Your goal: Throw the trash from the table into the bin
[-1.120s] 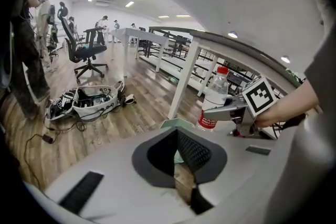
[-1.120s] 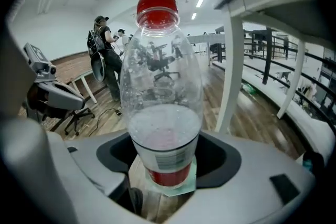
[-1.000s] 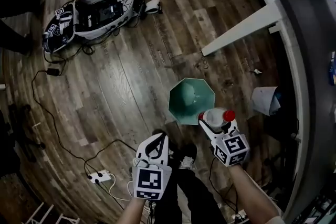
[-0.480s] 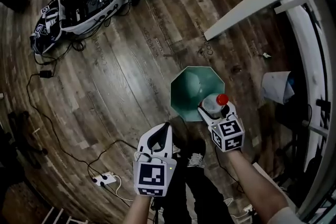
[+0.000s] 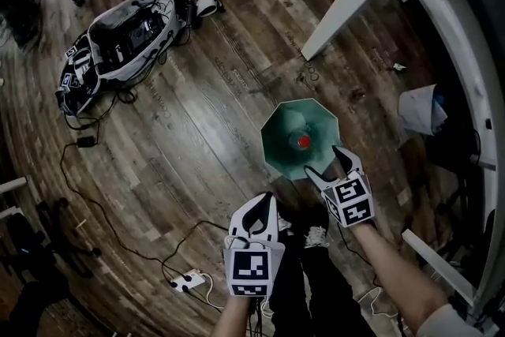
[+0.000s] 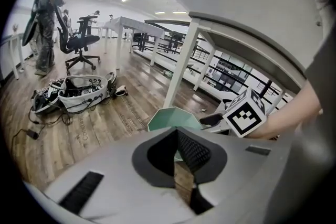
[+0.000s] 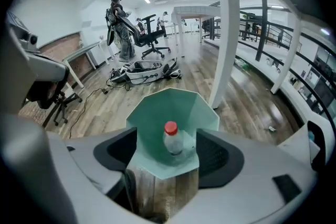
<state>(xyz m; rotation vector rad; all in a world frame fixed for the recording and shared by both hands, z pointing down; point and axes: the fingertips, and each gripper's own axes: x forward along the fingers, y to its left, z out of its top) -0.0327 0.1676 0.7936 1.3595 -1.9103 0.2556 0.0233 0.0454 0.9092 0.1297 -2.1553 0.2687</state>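
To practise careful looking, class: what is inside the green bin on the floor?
A clear bottle with a red cap is inside the green bin. The bottle covers part of the bin's floor, so anything beneath it cannot be seen.

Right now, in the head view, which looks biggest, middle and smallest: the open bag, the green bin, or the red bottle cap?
1. Open bag, the biggest.
2. Green bin.
3. Red bottle cap, tiny, down inside the bin.

Left gripper (image 6: 176,130) jaws together; bin (image 6: 168,116) (teal) beyond.
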